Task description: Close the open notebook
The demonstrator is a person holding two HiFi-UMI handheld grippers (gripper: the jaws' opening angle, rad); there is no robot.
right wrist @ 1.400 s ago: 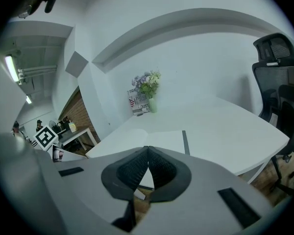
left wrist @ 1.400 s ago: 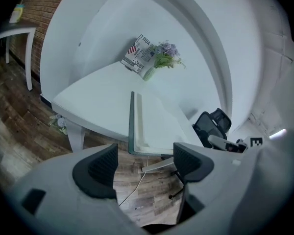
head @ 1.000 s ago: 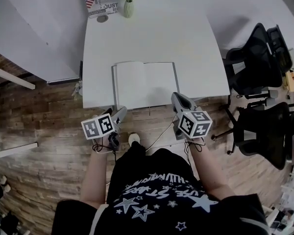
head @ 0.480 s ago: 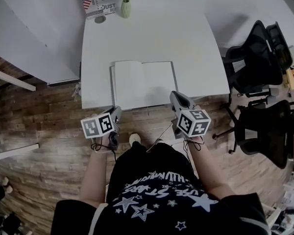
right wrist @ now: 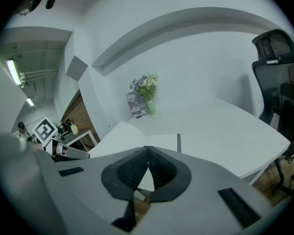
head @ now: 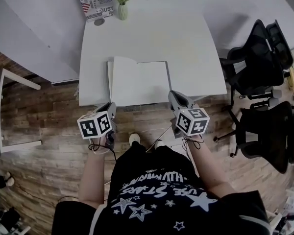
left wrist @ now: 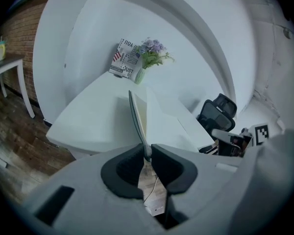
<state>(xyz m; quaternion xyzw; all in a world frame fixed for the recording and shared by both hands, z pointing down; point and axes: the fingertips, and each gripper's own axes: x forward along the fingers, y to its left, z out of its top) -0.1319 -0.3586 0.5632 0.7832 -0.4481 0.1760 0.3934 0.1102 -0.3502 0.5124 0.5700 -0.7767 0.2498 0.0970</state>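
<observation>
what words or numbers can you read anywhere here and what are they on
"YOU": printed sign behind the vase, near its top.
"JUST": same sign, lower right.
"STARS": the person's black shirt; the rest of that print is too warped to read.
Smaller print on the sign: too small to read.
notebook: no writing visible on its pages.

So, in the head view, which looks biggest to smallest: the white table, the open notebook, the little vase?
1. white table
2. notebook
3. vase, clearly the smallest, though it stands farthest from the camera, which shrinks it somewhat.
</observation>
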